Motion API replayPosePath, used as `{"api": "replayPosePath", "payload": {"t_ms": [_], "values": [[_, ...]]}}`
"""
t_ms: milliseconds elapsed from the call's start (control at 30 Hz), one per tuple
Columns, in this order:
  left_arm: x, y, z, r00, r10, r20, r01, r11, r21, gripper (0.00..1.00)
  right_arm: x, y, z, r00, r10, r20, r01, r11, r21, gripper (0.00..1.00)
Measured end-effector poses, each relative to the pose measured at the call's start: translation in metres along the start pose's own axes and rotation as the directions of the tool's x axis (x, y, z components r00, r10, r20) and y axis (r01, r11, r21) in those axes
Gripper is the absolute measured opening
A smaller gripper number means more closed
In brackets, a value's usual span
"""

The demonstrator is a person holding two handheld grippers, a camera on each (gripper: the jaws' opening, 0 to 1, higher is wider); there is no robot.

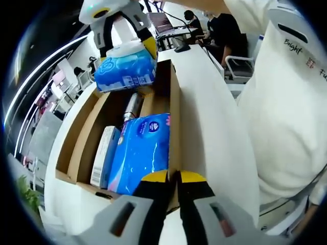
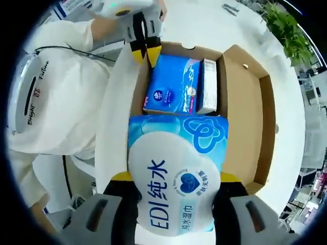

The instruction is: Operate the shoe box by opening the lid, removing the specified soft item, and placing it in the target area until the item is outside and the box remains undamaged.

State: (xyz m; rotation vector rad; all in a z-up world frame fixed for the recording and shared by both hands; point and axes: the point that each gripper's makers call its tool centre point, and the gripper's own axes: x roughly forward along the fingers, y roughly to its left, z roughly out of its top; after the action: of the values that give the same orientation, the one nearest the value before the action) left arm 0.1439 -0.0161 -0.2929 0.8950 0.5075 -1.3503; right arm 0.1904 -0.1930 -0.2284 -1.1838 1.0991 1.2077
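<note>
We are at a long white table (image 1: 204, 97) in an open office, with a potted plant (image 2: 286, 25) off one end and people seated at desks (image 1: 214, 30) at the far end of the room.

Nearest in the left gripper view, our left gripper (image 1: 173, 179) has its yellow-tipped jaws pressed together on the near edge of the cardboard shoe box (image 1: 76, 148), gripping the upright lid wall (image 1: 174, 117) that stands along the box's right side. Just beyond the tips, inside the open box, lies a blue packet of tissues (image 1: 140, 153), with a narrow white and blue carton (image 1: 104, 155) touching its left side. Farther in, a dark cylindrical item (image 1: 132, 107) lies toward the far end; we cannot tell what it is.

Beyond that, above the far end of the box, our right gripper (image 1: 125, 48) pinches a light blue soft pack of wipes (image 1: 125, 71), lifted clear of the box's floor. In the right gripper view the same pack (image 2: 176, 173) sits between the right gripper's (image 2: 176, 186) jaws, its printed face toward the camera, hanging over the near end of the box (image 2: 245, 102). Past it we see the blue packet (image 2: 171, 84) and the carton (image 2: 207, 84) still inside, and the left gripper (image 2: 145, 51) closed on the box's far edge. A person's white shirt (image 1: 286, 112) stands just beside the table.
</note>
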Motion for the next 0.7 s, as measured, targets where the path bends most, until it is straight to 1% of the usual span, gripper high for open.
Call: {"api": "replayPosePath", "payload": {"t_ms": [100,167,200,267,367,400,433,467,567,700], "values": [[0.0,0.0,0.0,1.0,0.003,0.004,-0.003,1.0,0.002,0.06,0.0,0.002,-0.007,1.0,0.004,-0.01,-0.004,1.0,-0.014,0.57],[0.0,0.0,0.0,1.0,0.001,0.003,-0.001,1.0,0.001,0.06,0.0,0.005,-0.016,0.998,0.013,-0.057,-0.015,1.0,-0.02,0.57],[0.0,0.0,0.0,1.0,0.0,0.001,0.0,1.0,0.0,0.06,0.0,0.006,-0.019,0.997,0.008,-0.072,-0.009,1.0,-0.015,0.57],[0.0,0.0,0.0,1.0,0.0,0.0,0.0,1.0,-0.001,0.06,-0.003,0.005,-0.022,0.998,0.003,-0.067,-0.004,1.0,-0.025,0.57],[0.0,0.0,0.0,1.0,0.003,0.003,-0.003,1.0,0.001,0.06,-0.009,0.005,-0.025,0.999,0.003,-0.051,-0.003,1.0,0.0,0.57],[0.0,0.0,0.0,1.0,0.004,0.004,-0.004,1.0,0.001,0.06,-0.01,0.007,-0.027,0.998,0.017,-0.053,-0.017,1.0,0.001,0.57],[0.0,0.0,0.0,1.0,0.005,0.003,-0.005,1.0,0.001,0.06,-0.01,0.009,-0.028,0.999,0.017,-0.052,-0.018,1.0,-0.014,0.57],[0.0,0.0,0.0,1.0,0.004,0.001,-0.004,1.0,0.001,0.06,-0.01,0.01,-0.029,0.998,0.02,-0.053,-0.021,1.0,-0.012,0.57],[0.0,0.0,-0.001,1.0,0.003,-0.001,-0.003,1.0,-0.001,0.06,-0.01,0.017,-0.034,0.996,0.06,-0.06,-0.059,0.998,0.016,0.57],[0.0,0.0,0.0,1.0,0.006,0.001,-0.006,1.0,0.0,0.06,-0.009,0.017,-0.039,0.997,0.05,-0.05,-0.049,0.998,0.025,0.57]]}}
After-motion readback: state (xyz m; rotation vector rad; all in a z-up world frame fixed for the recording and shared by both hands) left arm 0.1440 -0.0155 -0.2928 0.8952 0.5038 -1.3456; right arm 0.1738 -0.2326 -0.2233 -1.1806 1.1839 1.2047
